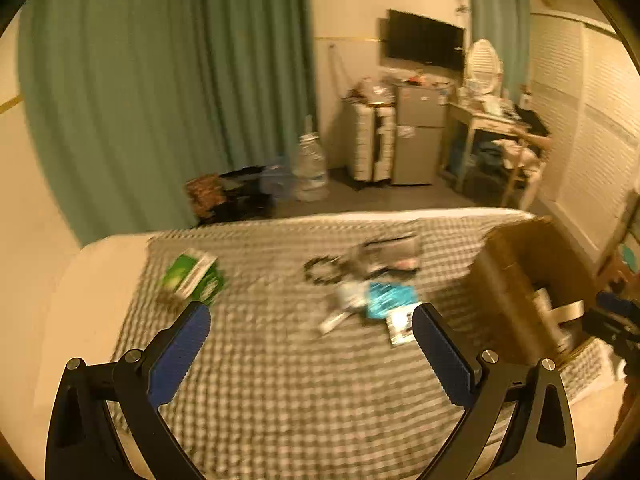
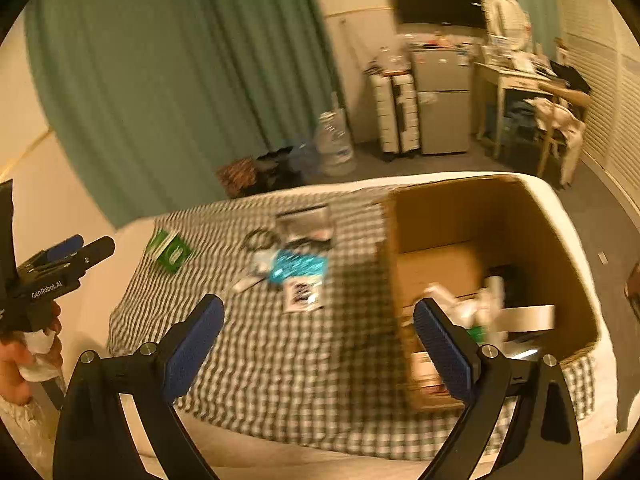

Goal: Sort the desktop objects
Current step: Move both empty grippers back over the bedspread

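Both grippers, left gripper (image 1: pixel 311 326) and right gripper (image 2: pixel 319 319), gape empty above checked cloth (image 1: pixel 280 380), beside cardboard box (image 2: pixel 560 248)

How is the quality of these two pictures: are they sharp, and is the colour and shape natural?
Left wrist view: motion blur smears the checked cloth and the green box; a warm yellow cast lies over everything; the fisheye bends the curtain. Right wrist view: the same cast and curving, with blur strongest on the cardboard box and its contents; the gripper's own jaws stay sharp.
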`<state>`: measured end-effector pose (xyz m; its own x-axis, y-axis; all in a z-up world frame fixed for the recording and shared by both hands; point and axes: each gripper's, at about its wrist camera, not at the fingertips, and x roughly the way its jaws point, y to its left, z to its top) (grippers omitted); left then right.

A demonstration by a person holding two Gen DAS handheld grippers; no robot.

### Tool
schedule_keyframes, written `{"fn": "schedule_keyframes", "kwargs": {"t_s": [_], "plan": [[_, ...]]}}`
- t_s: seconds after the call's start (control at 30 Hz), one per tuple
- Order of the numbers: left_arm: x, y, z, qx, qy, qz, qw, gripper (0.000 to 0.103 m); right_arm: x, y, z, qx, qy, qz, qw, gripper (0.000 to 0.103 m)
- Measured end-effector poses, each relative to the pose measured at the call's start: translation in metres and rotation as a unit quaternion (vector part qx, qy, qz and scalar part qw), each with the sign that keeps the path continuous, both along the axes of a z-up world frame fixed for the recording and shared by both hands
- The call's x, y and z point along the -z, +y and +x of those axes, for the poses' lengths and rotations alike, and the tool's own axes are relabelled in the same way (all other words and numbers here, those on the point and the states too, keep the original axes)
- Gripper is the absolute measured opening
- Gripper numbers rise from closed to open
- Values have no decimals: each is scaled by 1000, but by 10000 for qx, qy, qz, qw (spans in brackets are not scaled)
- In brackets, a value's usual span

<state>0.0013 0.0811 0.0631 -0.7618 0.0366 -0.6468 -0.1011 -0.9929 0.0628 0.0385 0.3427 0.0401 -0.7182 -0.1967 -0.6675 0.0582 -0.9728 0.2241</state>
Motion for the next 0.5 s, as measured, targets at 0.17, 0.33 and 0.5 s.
{"fn": "schedule_keyframes", "kwargs": {"t_s": [0.17,0.33,0.5], "plan": [[70,-29,10,-474,-164,39,9987,103,43,-44,-5,-132,-87,-290,9995,96],[138,-27,-12,-287,-451,-70,9985,103,88,-60,-23,-9,-246,7,9997,96],[176,-15,-60,26,-705,206,9973,103,119,-69,-55,-52,-441,-111,9990,96]]}}
